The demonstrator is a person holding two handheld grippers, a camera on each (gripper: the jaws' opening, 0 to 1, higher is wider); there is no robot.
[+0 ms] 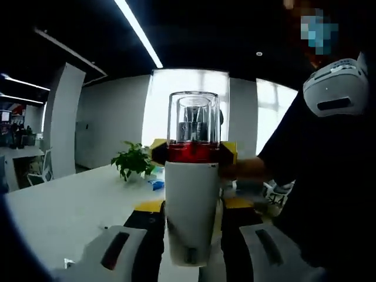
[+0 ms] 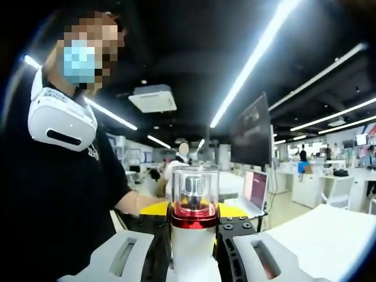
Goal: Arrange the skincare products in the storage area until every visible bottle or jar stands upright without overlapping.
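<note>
1. The skincare bottle (image 1: 191, 194) in the left gripper view is a white pump bottle with a red collar and a clear cap (image 1: 193, 117), standing upright between the jaws of the left gripper (image 1: 192, 202), which is clamped on its white body. It is lifted off the white table (image 1: 64, 205), with a potted plant (image 1: 133, 160) well behind it. A person in a dark top stands close on the right.

2. Risk here: the grip sits on the smooth lower body while the heavier-looking cap end stands high. A quick swing could tip the bottle in the jaws or let it slide down.

3. In the right gripper view, a bottle of the same look, white body (image 2: 194, 252), red collar and clear cap (image 2: 194, 185), stands between the jaws of the right gripper (image 2: 194, 244), which closes on it. The person is just beside it on the left; a laptop (image 2: 251, 191) and a large screen (image 2: 251, 132) sit behind.

4. Risk here: whether this is the same bottle or a 2nd one, I cannot tell. If both grippers hold 1 bottle, pulling apart could twist it loose. No storage area is visible, so setting down blind could knock other products over.
</note>
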